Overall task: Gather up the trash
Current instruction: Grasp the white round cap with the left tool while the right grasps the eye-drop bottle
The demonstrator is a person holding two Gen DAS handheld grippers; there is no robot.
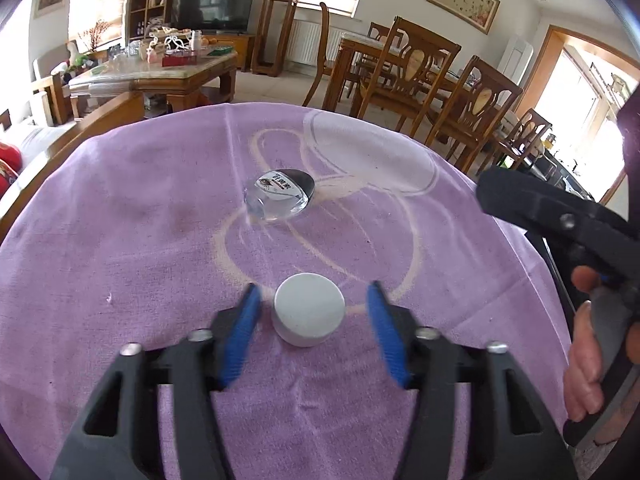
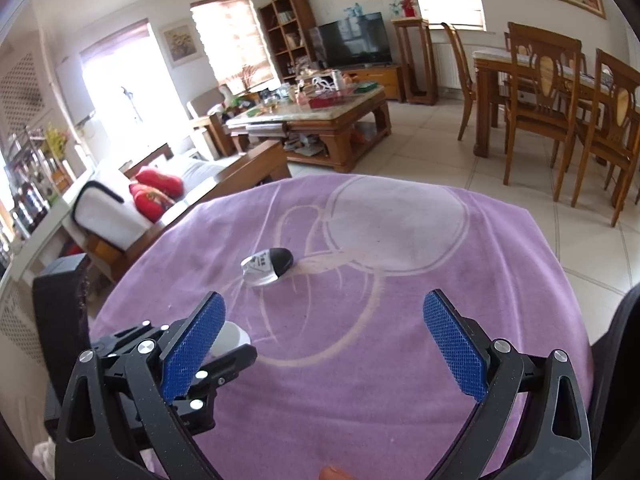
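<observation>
A white round cap [image 1: 308,309] sits on the purple cloth between the blue pads of my left gripper [image 1: 314,292], which is open around it without touching. A small clear bottle with a black cap and printed label [image 1: 279,195] lies on its side at the cloth's middle. In the right wrist view the bottle [image 2: 267,265] lies ahead, and my right gripper [image 2: 324,320] is open and empty above the cloth. The white cap [image 2: 232,338] shows partly behind the right gripper's left finger, beside the left gripper's black body [image 2: 224,364].
The purple cloth [image 1: 140,240] with pale ring patterns covers a round table. Behind it stand a wooden coffee table with clutter [image 1: 160,64], dining chairs [image 1: 416,76] and a sofa with red cushions [image 2: 154,194]. The right hand and gripper handle [image 1: 592,264] are at the right edge.
</observation>
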